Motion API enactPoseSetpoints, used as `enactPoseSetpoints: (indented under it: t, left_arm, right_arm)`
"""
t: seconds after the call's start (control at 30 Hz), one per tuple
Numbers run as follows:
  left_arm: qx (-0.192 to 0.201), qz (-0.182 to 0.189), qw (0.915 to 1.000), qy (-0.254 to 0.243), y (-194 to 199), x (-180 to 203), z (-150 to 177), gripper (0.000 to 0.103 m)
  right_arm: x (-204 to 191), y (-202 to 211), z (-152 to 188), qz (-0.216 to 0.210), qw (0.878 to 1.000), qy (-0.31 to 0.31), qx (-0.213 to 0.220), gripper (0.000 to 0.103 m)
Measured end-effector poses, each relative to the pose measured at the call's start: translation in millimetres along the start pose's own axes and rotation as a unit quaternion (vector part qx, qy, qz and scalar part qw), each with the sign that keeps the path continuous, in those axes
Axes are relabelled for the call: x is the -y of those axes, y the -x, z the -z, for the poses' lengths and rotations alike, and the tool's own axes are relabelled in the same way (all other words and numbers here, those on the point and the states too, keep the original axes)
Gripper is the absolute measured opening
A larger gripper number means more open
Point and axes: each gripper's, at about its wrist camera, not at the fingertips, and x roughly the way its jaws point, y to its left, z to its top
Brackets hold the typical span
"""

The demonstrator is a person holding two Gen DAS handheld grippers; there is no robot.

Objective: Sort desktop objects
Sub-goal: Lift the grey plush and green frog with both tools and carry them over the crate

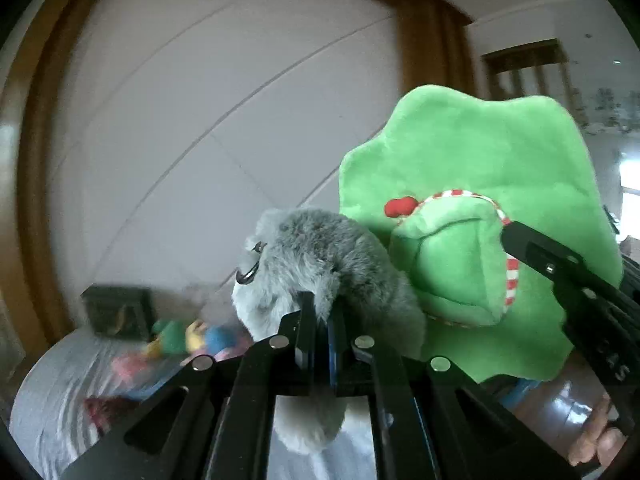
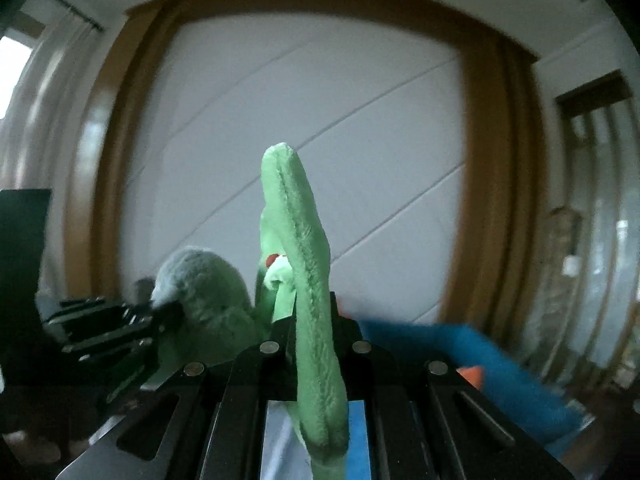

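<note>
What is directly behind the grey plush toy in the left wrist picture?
The green plush toy stands right behind the grey plush toy, and a white panelled wall lies farther back. The green toy's lower left part is covered.

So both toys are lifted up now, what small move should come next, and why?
Probably carry both toward their sorting place without opening either grip. The left gripper is shut on the grey plush toy and the right gripper on the green plush toy. Both hang in the air, so releasing now would drop them.
</note>
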Motion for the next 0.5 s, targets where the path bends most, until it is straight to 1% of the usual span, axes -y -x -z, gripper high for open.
enactPoseSetpoints:
  t: [0.1, 0.17, 0.23, 0.27, 0.33, 0.4, 0.47, 0.5]
  left_arm:
    - [0.019, 0.020, 0.9996, -0.003, -24.1, 58.1, -14.1, 0.004]
    - [0.032, 0.022, 0.9992, -0.003, -42.4, 97.0, -19.3, 0.004]
    - [0.035, 0.022, 0.9991, -0.003, -64.2, 137.6, -21.2, 0.004]
    - [0.032, 0.023, 0.9992, -0.004, -76.6, 154.6, -20.7, 0.004]
    - [0.015, 0.025, 0.9996, -0.004, -104.6, 191.7, -16.7, 0.004]
    - [-0.010, 0.018, 0.9998, -0.002, -130.7, 222.6, -8.4, 0.004]
    - [-0.047, 0.010, 0.9989, -0.003, -159.6, 245.0, 5.5, 0.004]
    - [-0.072, 0.003, 0.9974, -0.006, -177.1, 256.0, 16.0, 0.004]
  right_arm:
    - [56.1, 1.2, -4.1, 0.030, 0.999, -0.002, 0.021, 0.006]
    - [98.9, -0.2, -3.2, 0.045, 0.998, 0.003, 0.033, 0.006]
    - [142.0, -8.1, 0.8, 0.050, 0.998, 0.007, 0.036, 0.006]
    - [155.3, -9.6, 3.3, 0.053, 0.998, 0.010, 0.035, 0.006]
    - [196.0, -26.8, 14.5, 0.053, 0.998, 0.017, 0.018, 0.006]
    - [225.6, -38.9, 23.6, 0.046, 0.999, 0.015, -0.004, 0.006]
    - [255.0, -59.2, 43.9, 0.043, 0.998, 0.014, -0.035, 0.006]
    - [265.9, -65.1, 53.3, 0.040, 0.998, 0.008, -0.048, 0.006]
